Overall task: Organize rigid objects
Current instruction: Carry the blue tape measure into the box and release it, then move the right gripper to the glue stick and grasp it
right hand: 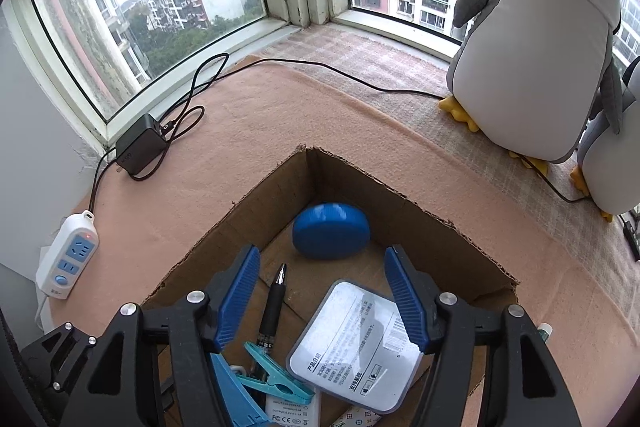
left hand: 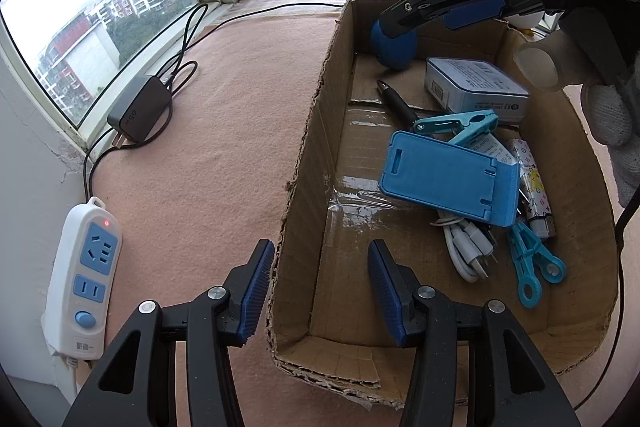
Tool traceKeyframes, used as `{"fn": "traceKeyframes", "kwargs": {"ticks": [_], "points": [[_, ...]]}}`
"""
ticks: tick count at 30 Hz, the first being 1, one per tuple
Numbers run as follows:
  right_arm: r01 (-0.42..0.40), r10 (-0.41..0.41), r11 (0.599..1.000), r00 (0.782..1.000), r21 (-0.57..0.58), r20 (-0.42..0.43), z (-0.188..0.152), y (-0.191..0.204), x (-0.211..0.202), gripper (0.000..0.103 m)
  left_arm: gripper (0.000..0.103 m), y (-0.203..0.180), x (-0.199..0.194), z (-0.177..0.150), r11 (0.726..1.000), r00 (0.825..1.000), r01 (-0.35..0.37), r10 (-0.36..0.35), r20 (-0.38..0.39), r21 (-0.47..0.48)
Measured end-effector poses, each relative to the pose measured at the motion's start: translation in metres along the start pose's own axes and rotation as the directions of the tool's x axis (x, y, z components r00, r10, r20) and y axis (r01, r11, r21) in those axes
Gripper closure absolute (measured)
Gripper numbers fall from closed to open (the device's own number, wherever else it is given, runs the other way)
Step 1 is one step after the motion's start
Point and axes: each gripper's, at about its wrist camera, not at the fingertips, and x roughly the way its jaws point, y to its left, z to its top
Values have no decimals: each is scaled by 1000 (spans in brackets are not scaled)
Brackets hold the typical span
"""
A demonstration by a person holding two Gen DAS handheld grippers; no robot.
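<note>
Window ledge with pink cloth point(left hand: 224, 131); cardboard box point(left hand: 320, 131) holding sorted items.

Left gripper point(left hand: 318, 291): jaws narrowly apart, straddling the box's near-left wall; whether the pads press it cannot be told. Right gripper point(right hand: 322, 301): jaws parted, empty, above the blue round case point(right hand: 331, 231) lying in the box's far corner.
</note>
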Motion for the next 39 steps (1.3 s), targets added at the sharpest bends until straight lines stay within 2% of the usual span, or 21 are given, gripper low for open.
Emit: {"fn": "traceKeyframes", "kwargs": {"ticks": [11,20,31,39], "points": [[-6,6,1000,1000,19,-8,-4,-5,-4,39,50,0,0,0,1000,1000,0,0,0,-1],[-19,18,999,1000,44,17,-14,-13,-26,39,50,0,0,0,1000,1000,0,0,1,-1],[-19,13,995,998,93,61,-37,-31,-60,35,50,0,0,0,1000,1000,0,0,1,0],[-7,-7,987,997,160,82,-63,-59,-82,34,50,0,0,-1,1000,1000,0,0,2,-1]]}}
